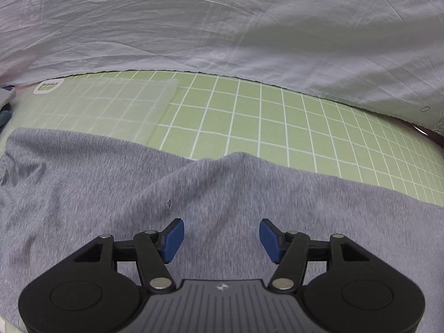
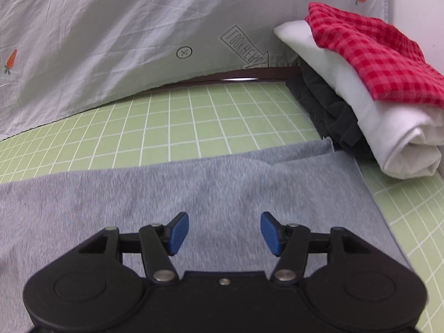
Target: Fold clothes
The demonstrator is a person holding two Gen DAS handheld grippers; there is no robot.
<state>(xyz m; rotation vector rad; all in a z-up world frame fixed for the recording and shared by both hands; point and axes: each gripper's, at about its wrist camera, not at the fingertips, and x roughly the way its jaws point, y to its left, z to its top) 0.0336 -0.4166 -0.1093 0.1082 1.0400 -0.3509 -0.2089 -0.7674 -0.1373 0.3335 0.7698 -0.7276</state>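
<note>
A grey garment [image 1: 194, 194] lies spread on the green grid mat [image 1: 263, 116] on the table. The left gripper [image 1: 221, 240] and right gripper [image 2: 224, 233] hover over it, jaws released, nothing between them. Folded clothes [image 2: 374, 88] are stacked beside the garment's right edge.

Grey garment [image 1: 222, 194] fuzzy matt knit, perhaps fleece; green gridded mat [image 1: 249, 116] smooth; backdrop sheet [image 1: 222, 27] creased cloth.
</note>
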